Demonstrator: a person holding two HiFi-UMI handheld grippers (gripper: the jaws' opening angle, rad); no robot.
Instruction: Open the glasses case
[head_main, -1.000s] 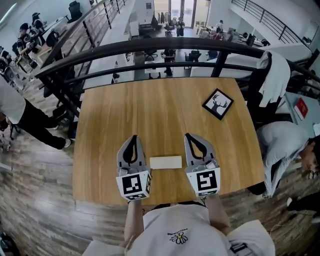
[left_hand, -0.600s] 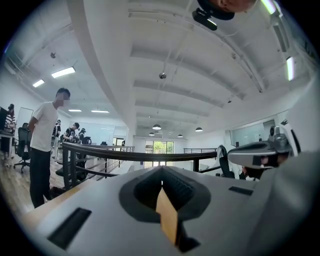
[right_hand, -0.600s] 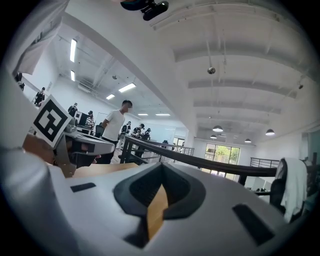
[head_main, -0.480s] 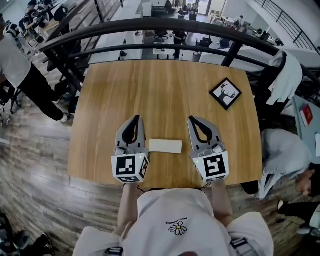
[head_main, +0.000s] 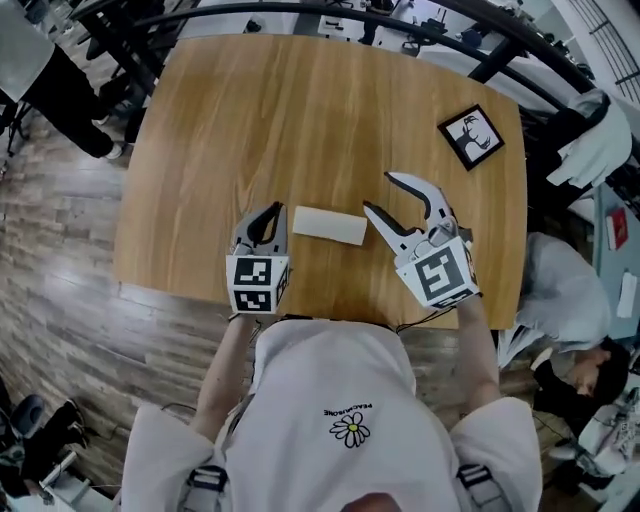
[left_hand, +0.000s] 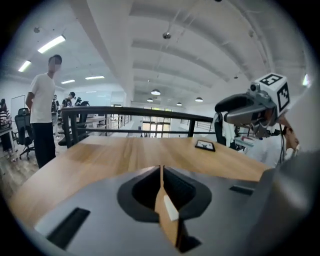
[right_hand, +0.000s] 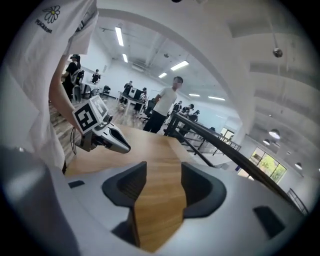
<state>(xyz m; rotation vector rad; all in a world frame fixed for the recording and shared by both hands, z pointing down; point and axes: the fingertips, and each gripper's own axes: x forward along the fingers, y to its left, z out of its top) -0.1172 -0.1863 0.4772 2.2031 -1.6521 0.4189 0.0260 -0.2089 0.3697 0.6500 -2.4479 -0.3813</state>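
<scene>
We see the white glasses case (head_main: 330, 225) lying on the wooden table (head_main: 300, 110) near its front edge, between our left gripper (head_main: 270, 213), just beside its left end with jaws opening from a thin slit, and our right gripper (head_main: 378, 192), near its right end with jaws opening wide over bare wood.

Cream-white glasses case (head_main: 330, 225), tan wood-grain table (head_main: 300, 110), blk-framed wht picture (head_main: 471, 137) w/ blk deer, wht shirt (head_main: 330, 380) w/ daisy print
</scene>
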